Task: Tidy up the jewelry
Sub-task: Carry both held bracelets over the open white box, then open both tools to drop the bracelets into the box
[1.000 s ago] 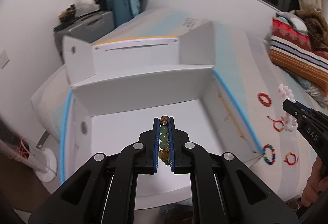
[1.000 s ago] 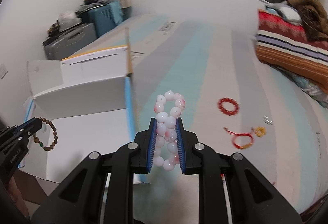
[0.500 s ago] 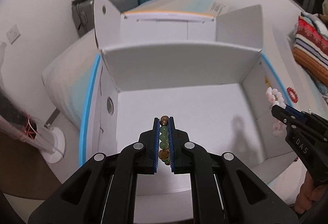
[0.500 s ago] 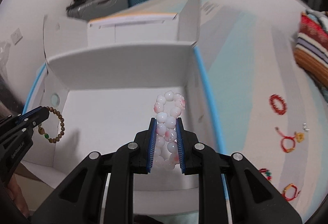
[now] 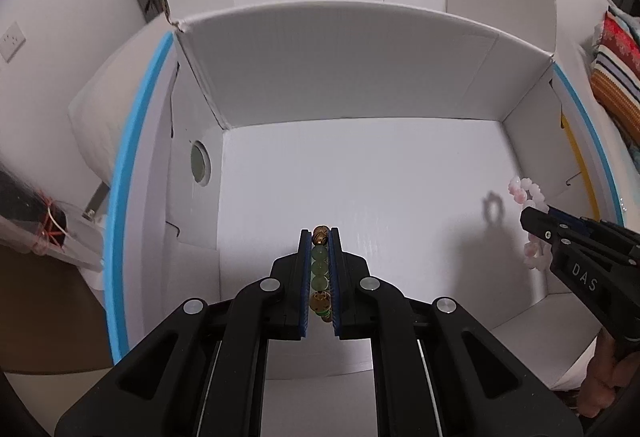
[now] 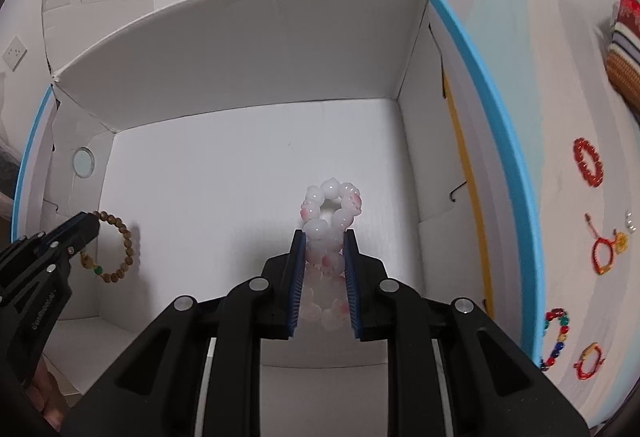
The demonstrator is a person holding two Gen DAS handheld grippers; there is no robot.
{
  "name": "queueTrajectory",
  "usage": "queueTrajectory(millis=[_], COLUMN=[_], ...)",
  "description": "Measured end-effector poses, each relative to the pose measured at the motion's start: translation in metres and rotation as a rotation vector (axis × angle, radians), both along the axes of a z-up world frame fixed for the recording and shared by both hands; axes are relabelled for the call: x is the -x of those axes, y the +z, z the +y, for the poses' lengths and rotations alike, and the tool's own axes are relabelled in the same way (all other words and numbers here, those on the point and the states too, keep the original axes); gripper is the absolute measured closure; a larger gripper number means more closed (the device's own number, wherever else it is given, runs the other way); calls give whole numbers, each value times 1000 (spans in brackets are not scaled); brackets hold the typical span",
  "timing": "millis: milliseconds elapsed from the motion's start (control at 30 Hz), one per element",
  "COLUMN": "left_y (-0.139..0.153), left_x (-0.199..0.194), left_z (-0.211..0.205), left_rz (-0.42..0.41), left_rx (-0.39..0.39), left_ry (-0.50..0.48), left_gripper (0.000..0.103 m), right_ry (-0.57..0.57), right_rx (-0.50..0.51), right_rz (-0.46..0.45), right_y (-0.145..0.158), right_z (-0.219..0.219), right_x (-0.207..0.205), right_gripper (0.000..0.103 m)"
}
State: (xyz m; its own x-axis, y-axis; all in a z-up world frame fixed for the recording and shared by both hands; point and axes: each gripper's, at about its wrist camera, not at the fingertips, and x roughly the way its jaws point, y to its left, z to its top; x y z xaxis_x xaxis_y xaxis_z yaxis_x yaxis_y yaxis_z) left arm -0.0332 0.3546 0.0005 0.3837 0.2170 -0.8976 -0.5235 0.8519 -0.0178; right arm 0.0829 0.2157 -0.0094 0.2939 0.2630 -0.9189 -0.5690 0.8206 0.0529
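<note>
Left gripper (image 5: 320, 237): we keep the fingers clenched on the wooden bead bracelet (image 6: 114, 249).
Right gripper (image 6: 324, 237): fingers clamp the pink-white bead bracelet (image 6: 332, 205).
Release: we judge it best low over the white box (image 5: 360, 77) floor, the 2 apart.

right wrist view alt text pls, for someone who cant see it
The right gripper holds a white and pink bead bracelet over the bare floor of an open white cardboard box. At lower left the left gripper holds a brown bead bracelet inside the same box. Four more bracelets lie outside to the right.
</note>
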Motion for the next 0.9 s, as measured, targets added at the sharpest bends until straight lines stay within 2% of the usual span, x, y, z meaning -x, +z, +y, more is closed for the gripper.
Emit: queueTrajectory(millis=[233, 333, 400, 467, 500, 533, 567, 667, 733, 900], left_y=[-1, -1, 2, 8, 12, 17, 23, 44, 57, 84], left_x=[-1, -2, 1, 4, 6, 9, 11, 22, 28, 30], left_z=[-1, 0, -3, -3, -4, -7, -8, -18, -27, -56], left_rz=[11, 11, 11, -6, -16, -28, -41, -113, -152, -218], left_rx=[-5, 5, -9, -14, -25, -42, -53, -77, -87, -123], left_ry=[4, 16, 12, 18, 19, 18, 18, 13, -3, -47], left_gripper=[95, 91, 87, 77, 75, 68, 57, 35, 27, 17], right_ry=[-6, -4, -1, 5, 8, 13, 16, 14, 0, -39], right_rx=[12, -9, -25, -58, -68, -83, -104, -161, -180, -218], right_rz=[-1, -12, -11, -24, -34, -51, -77, -138, -186, -287], right_y=[-2, 2, 5, 14, 18, 25, 35, 61, 77, 108], right_z=[2, -1, -2, -7, -8, -11, -15, -32, -46, -93], right_x=[0, 1, 1, 6, 8, 12, 16, 25, 30, 43], right_gripper=[83, 83, 78, 71, 63, 55, 51, 41, 29, 18])
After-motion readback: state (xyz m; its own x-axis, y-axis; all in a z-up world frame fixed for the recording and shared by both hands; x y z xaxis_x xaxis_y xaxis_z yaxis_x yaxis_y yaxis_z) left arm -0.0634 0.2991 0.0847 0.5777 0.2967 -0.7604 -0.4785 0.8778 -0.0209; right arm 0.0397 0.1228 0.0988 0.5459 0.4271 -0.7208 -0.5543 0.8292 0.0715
